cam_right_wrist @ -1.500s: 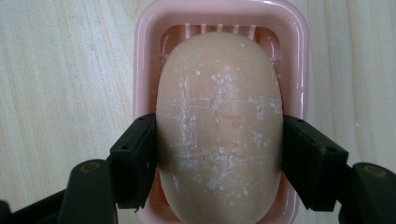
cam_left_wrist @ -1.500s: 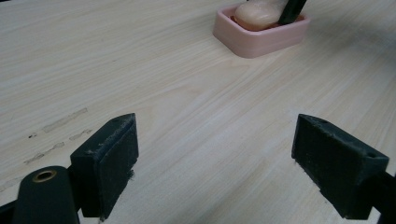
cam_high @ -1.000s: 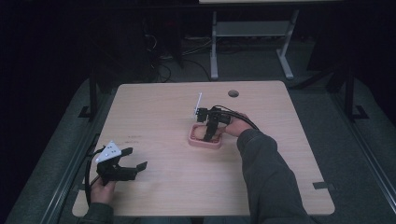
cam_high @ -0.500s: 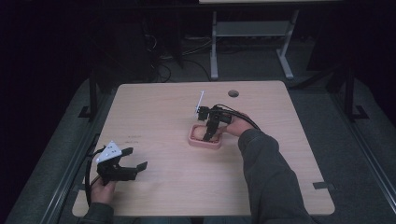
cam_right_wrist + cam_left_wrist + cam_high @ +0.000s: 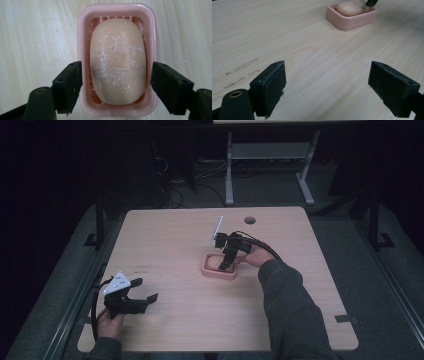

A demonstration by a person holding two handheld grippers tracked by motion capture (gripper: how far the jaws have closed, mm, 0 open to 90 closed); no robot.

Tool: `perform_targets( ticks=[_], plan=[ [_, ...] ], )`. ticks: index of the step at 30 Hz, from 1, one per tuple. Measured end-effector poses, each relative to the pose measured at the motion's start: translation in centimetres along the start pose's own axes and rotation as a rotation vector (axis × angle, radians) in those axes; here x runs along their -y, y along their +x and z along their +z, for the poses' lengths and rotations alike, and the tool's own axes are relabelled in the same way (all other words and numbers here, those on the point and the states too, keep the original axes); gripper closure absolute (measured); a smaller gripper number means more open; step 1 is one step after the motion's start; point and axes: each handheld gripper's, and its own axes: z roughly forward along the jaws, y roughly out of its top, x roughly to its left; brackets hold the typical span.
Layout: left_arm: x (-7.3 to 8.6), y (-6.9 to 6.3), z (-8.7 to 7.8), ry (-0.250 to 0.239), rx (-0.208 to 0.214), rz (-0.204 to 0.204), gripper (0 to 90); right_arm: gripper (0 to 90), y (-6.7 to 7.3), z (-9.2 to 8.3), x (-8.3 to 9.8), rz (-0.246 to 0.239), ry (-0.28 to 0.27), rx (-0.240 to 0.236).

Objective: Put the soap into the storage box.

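Lying lengthwise in its pink dish (image 5: 83, 30), soap (image 5: 117, 60) between released right hand-held gripper (image 5: 116, 86) jaws.

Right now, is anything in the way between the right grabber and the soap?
Nothing visible blocks it. The right gripper hangs open just above the soap, one jaw to each side. But the soap sits inside the pink dish, and the jaws look level with the dish's side walls, which may get squeezed instead.

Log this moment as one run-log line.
right hand-held gripper: open, jaws either side of soap bar in pink soap dish | left hand-held gripper: open, low over table, apart from dish
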Motion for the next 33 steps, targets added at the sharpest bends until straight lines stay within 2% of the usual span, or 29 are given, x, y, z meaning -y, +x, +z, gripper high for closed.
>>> perform_targets(
  ticks=[11, 19, 33],
  plan=[
    [0.0, 0.0, 0.0, 0.003, 0.001, -0.002, 14.3, 24.6, 0.2, -0.5, 0.5, 0.014, -0.015, -0.003],
    [0.0, 0.0, -0.1, 0.006, -0.001, -0.001, 14.3, 24.3, 0.4, -0.8, 0.6, 0.002, -0.016, 0.001],
    [0.0, 0.0, -0.1, 0.008, -0.002, -0.003, 14.3, 24.4, 0.5, -1.1, 1.9, 0.029, -0.033, -0.005]
  ],
)
